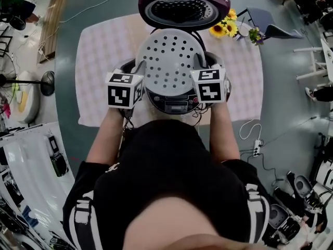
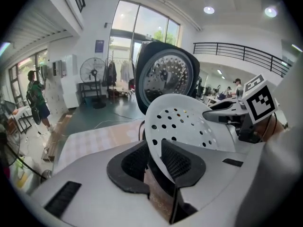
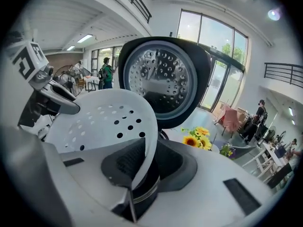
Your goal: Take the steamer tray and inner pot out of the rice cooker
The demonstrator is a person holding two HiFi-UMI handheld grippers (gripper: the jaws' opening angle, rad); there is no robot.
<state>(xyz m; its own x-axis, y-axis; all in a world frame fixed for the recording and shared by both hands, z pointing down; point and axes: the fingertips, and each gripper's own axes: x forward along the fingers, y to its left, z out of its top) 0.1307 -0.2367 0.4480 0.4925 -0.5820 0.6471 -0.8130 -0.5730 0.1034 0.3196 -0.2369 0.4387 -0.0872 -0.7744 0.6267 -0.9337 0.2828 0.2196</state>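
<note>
White perforated plastic: the tray (image 1: 169, 56), a shallow round dish, is clamped at two opposite points of its rim, the left gripper (image 1: 137, 69) on its left edge and the right gripper (image 1: 201, 62) on its right. In the left gripper view the dark ribbed fingers (image 2: 177, 162) are closed on the thin rim, with the dish spreading forward and to the right of them. In the right gripper view the fingers (image 3: 127, 163) pinch the rim likewise, with the dish spreading forward and to the left. The tray thus lies between the two pairs of fingers. Being round, it has no long axis, and the line joining the grips crosses its full width, so neither hand is nearer. It hangs above the mouth of the cooker (image 1: 174, 104), in front of the open lid (image 1: 183, 7) and apart from it. The pot is hidden beneath the tray. Judged from this, carrying the tray aside to the cloth (image 1: 104, 46) requires both hands to travel together at a fixed spacing.
</note>
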